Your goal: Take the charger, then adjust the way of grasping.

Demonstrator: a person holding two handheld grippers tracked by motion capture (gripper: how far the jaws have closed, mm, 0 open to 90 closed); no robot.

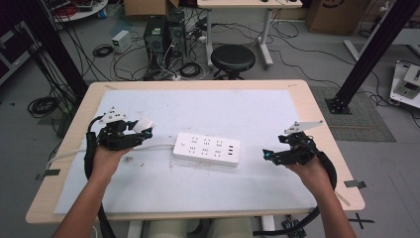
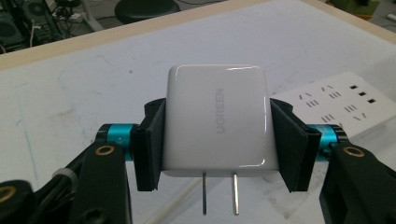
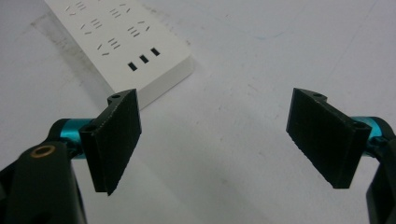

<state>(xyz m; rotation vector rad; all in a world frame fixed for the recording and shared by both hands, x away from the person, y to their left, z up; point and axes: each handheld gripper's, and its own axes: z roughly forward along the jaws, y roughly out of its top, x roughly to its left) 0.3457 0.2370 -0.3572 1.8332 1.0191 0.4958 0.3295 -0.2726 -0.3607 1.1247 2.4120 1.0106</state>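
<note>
Left gripper (image 2: 217, 147) around glossy white square charger (image 2: 215, 116), two metal prongs.

charger (image 1: 144, 124) left of power strip (image 1: 207, 149)

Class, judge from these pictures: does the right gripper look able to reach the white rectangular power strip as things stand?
Probably yes. The right gripper hovers with its jaws open beside the white rectangular power strip, and the bare table mat lies between them. The left gripper holds a white charger at the strip's far end.
</note>
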